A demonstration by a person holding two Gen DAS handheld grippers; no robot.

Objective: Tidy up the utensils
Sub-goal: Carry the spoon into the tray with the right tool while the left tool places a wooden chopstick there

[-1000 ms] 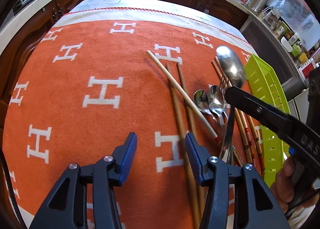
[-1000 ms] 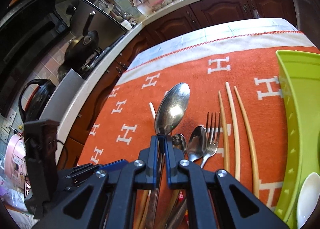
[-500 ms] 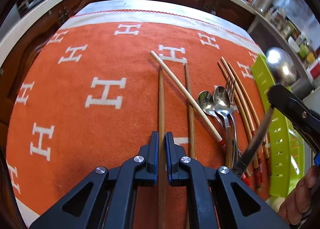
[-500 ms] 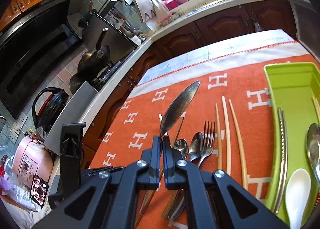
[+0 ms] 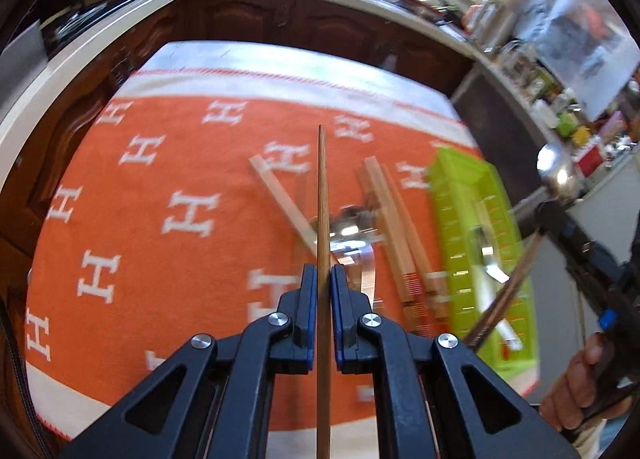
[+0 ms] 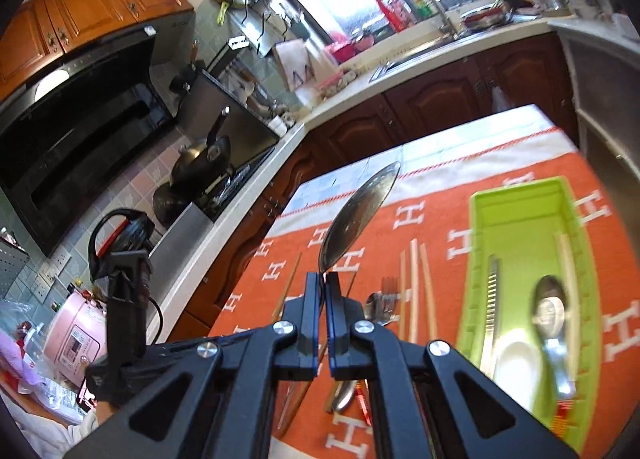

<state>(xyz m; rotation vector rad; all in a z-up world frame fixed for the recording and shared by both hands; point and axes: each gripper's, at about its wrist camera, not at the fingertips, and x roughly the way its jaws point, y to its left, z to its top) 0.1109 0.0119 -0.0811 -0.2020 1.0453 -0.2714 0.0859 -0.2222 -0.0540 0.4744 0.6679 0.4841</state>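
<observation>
Both grippers are rising away from the desk since the earlier frames, and each is carrying one utensil. A second ago the left gripper (image 5: pixel 324 299) was spread above the orange cloth (image 5: pixel 168 179); now its jaws are pinching a chopstick (image 5: pixel 322 195), which is pointing to 12 o'clock in the left view and is lifted clear of the cloth. The right gripper (image 6: pixel 323 299) is pinching the handle of a big spoon (image 6: pixel 360 215), whose bowl is tilting toward 1 o'clock in the right view.

The green tray (image 6: pixel 516 215) is now lying at 3 o'clock from the right gripper, with a white spoon (image 6: pixel 516 359), a steel spoon (image 6: pixel 550 307) and other pieces lying inside. More chopsticks (image 6: pixel 416 291), a fork (image 6: pixel 388 291) and small spoons are waiting on the cloth between the grippers and the tray.

I judge that both picks are done, so the next step is carrying the spoon, then the chopstick, over to the tray. The chopstick is long and thin, so it could swing or slip in the jaws.
</observation>
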